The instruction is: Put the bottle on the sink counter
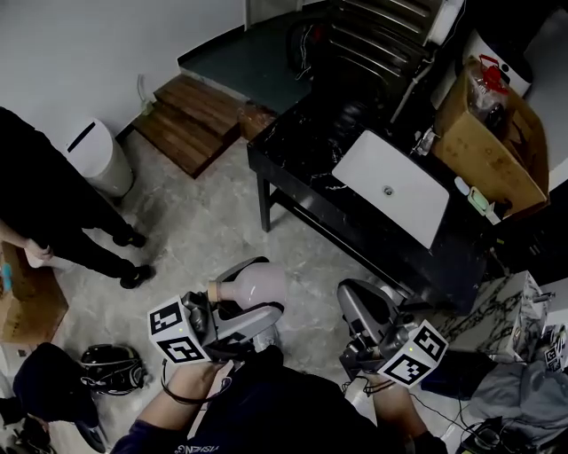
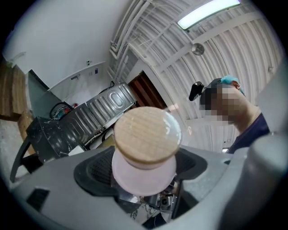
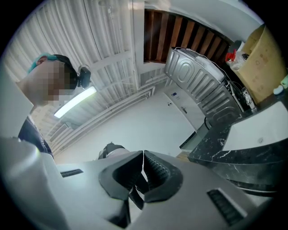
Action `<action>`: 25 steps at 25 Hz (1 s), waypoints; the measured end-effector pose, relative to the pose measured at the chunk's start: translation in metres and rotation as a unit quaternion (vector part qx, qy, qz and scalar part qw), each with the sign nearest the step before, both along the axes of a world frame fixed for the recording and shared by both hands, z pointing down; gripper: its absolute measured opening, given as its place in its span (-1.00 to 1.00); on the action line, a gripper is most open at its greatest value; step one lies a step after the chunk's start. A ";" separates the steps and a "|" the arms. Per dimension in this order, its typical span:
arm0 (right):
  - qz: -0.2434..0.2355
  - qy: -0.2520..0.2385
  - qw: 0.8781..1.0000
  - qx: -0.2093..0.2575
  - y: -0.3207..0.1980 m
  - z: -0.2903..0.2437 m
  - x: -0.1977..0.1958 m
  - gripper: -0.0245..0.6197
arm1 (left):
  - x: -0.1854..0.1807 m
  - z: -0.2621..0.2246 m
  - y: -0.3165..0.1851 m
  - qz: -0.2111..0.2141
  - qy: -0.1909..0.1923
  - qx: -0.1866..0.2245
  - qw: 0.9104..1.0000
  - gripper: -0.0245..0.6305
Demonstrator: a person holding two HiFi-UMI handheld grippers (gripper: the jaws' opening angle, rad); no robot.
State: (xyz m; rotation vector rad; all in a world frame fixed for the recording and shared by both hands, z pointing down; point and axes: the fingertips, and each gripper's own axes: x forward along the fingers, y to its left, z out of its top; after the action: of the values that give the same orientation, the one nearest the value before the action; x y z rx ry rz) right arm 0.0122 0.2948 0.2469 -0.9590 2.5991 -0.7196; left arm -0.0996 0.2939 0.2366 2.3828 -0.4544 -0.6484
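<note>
Bottle (image 1: 257,284), pale pink, wooden stopper (image 1: 214,291): clamped in the left gripper (image 1: 235,310) close to the person's body, well apart from the black marbled sink surface (image 1: 297,151) and its white basin (image 1: 390,186). Right gripper (image 1: 355,301) alongside, jaws pressed together on nothing. The gripper views show a ribbed white ceiling; the head view shows grey floor and a white bin (image 1: 96,158).

Mock washroom corner set up inside industrial unit or workshop, not lived-in home. Black marbled bench (image 1: 297,152) with white inset basin (image 1: 390,188), standing on pale stone-look floor (image 1: 204,230). Overhead, white corrugated ceiling (image 2: 243,58) and bare strip light (image 2: 208,13). Storage-style clutter around: open cardboard box (image 1: 484,151) at bench's far end, ribbed metal casing (image 1: 373,40) behind bench, loose wooden steps (image 1: 191,120) by wall, white lidded bin (image 1: 96,158).
</note>
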 end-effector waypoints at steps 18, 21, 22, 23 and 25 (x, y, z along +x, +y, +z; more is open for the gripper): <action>0.036 0.007 0.999 0.002 -0.073 -0.005 -0.028 -0.84 | -0.035 -0.001 -0.081 0.024 -0.006 0.007 1.000 0.26; 0.036 0.007 0.999 0.000 -0.081 -0.003 -0.030 -0.84 | -0.036 0.004 -0.091 0.025 -0.006 0.003 1.000 0.26; 0.037 0.007 0.999 0.000 -0.083 -0.002 -0.030 -0.84 | -0.036 0.005 -0.093 0.025 -0.006 0.002 1.000 0.26; 0.038 0.006 0.999 -0.001 -0.085 -0.001 -0.030 -0.84 | -0.035 0.006 -0.096 0.025 -0.007 0.001 1.000 0.26; 0.039 0.006 0.999 -0.002 -0.090 0.000 -0.028 -0.84 | -0.034 0.007 -0.100 0.026 -0.008 0.002 1.000 0.26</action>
State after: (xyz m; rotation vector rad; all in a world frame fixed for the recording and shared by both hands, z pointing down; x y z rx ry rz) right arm -0.0156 0.2053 0.2472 -1.0617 2.5552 -0.7017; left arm -0.1332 0.1940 0.2433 2.3966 -0.3979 -0.6081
